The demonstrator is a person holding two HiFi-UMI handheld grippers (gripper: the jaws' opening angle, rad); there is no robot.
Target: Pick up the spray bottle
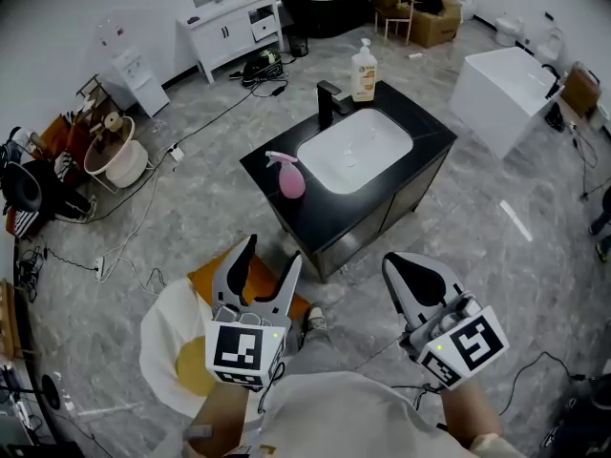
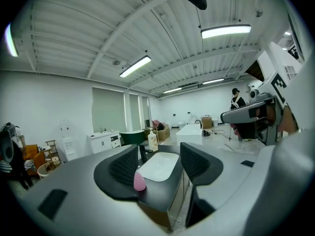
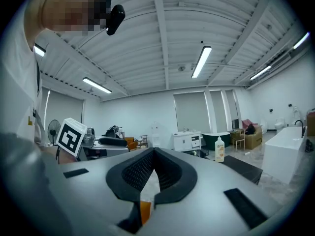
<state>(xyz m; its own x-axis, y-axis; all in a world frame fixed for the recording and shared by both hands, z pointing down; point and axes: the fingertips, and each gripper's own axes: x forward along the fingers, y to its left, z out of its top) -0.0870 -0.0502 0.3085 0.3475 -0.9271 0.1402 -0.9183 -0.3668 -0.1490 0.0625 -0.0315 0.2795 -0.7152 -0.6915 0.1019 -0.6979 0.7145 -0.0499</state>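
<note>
Spray bottle (image 1: 289, 177) upright near tabletop (image 1: 329, 213) left corner. My left gripper (image 1: 270, 253) open, well short of it; right gripper (image 1: 401, 263) closed, empty. I'd straddle the body squarely.

A white basin (image 1: 355, 149) sits sunk in the black vanity counter (image 1: 320, 216). On the counter's far edge stand a black faucet (image 1: 327, 103) and a soap bottle (image 1: 363, 72).

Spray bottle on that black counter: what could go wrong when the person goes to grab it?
The spray bottle stands near the closest edge of the counter, so a nudge from the open left gripper might knock it to the floor. Its rounded body may slip between the jaws. It could also topple into the sink beside it.
</note>
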